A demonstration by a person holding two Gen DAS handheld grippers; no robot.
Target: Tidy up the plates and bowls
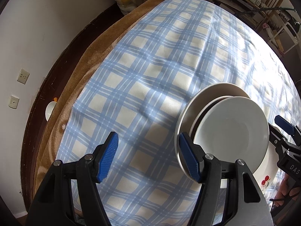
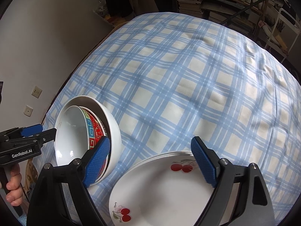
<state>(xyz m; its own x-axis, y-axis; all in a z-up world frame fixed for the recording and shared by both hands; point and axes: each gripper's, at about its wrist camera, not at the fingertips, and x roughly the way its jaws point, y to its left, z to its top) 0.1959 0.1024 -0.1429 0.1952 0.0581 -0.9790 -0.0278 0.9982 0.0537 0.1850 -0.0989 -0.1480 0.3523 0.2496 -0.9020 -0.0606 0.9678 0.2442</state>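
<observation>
A stack of nested bowls (image 2: 79, 137) lies on the blue checked cloth (image 2: 178, 86): a large white outer bowl, a red patterned bowl (image 2: 95, 130) and a white inner bowl. It also shows in the left wrist view (image 1: 231, 130). A stack of white cherry-print plates (image 2: 165, 188) lies to its right. My left gripper (image 1: 148, 158) is open and empty, just left of the bowls. My right gripper (image 2: 150, 162) is open and empty, above the plates, its left pad (image 2: 96, 162) by the bowls' rim.
A brown blanket (image 1: 94, 52) lies under the cloth along the left edge, next to a dark wooden rail and a white wall. A small white dish (image 1: 49, 111) sits beyond the rail. Shelves with books (image 2: 190, 0) stand at the back.
</observation>
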